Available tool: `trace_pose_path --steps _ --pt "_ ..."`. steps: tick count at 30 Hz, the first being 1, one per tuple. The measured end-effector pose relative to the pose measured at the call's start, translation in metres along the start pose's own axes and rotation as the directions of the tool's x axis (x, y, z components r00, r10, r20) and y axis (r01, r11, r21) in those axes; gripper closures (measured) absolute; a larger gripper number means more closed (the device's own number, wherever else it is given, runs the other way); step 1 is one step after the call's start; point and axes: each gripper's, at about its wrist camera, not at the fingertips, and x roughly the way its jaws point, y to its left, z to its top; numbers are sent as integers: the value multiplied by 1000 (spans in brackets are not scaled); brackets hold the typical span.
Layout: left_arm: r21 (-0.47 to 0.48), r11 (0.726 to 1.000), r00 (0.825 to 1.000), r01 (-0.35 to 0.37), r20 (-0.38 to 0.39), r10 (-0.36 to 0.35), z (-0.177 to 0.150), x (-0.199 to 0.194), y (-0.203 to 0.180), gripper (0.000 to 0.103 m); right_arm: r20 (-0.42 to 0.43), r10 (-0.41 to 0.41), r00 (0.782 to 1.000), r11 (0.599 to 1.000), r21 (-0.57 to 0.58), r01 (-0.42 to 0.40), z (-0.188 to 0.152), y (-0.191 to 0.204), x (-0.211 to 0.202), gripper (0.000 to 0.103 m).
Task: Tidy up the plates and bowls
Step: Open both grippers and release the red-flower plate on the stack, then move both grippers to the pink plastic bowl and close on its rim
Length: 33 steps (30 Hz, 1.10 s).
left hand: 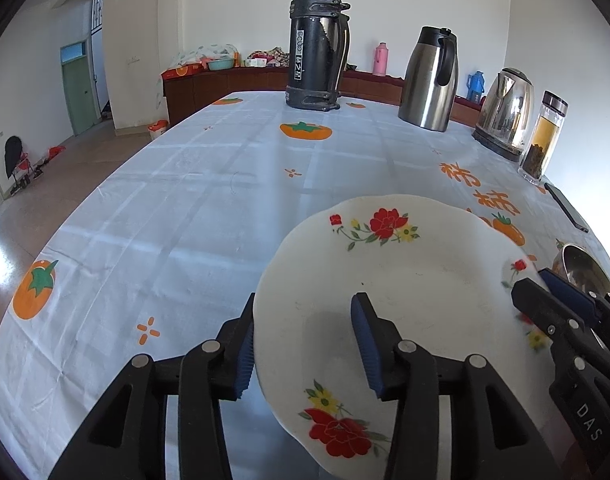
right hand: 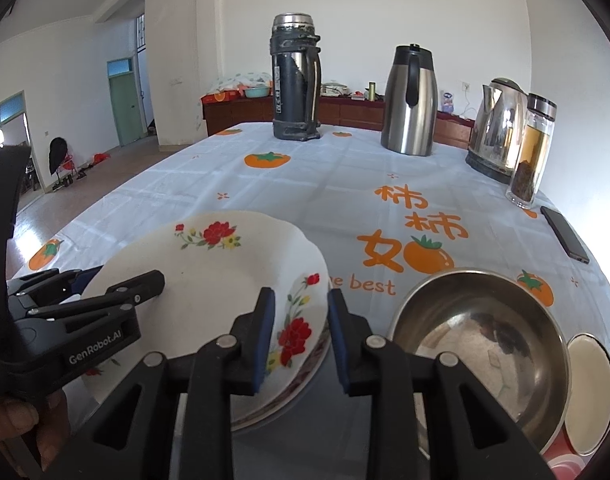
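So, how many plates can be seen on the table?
2. The flowered plate lies on top, with both claws at its rim. A second plate shows only as an edge beneath it. More may be hidden underneath.

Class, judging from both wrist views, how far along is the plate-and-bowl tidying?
Done: the flowered plate appears to sit on another plate beneath it. In hand: the left gripper and right gripper both straddle its rim, jaws apart. Left: the steel bowl stands alone beside the plates.

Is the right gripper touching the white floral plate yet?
Cannot tell. In the right wrist view the right gripper is open, straddling the white floral plate's rim; no pad plainly presses it.
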Motion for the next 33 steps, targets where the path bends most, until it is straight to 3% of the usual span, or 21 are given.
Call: trace_pose_path --steps 13,15,18,33 --pt "19 1000 1000 15 19 -15 1 -3 -2 50 27 8 1000 999 -52 -7 -1 9 -5 76" --pt "16 1000 1000 19 22 -20 1 -3 -2 50 32 8 999 998 -57 -6 -1 12 -6 73" --pt "17 1000 999 16 32 -17 0 -6 -1 41 44 8 999 998 -63 -6 -1 12 -8 70" --pt "-15 1000 998 24 63 -23 0 -10 5 29 123 -9 992 997 -79 19 -3 17 -22 54"
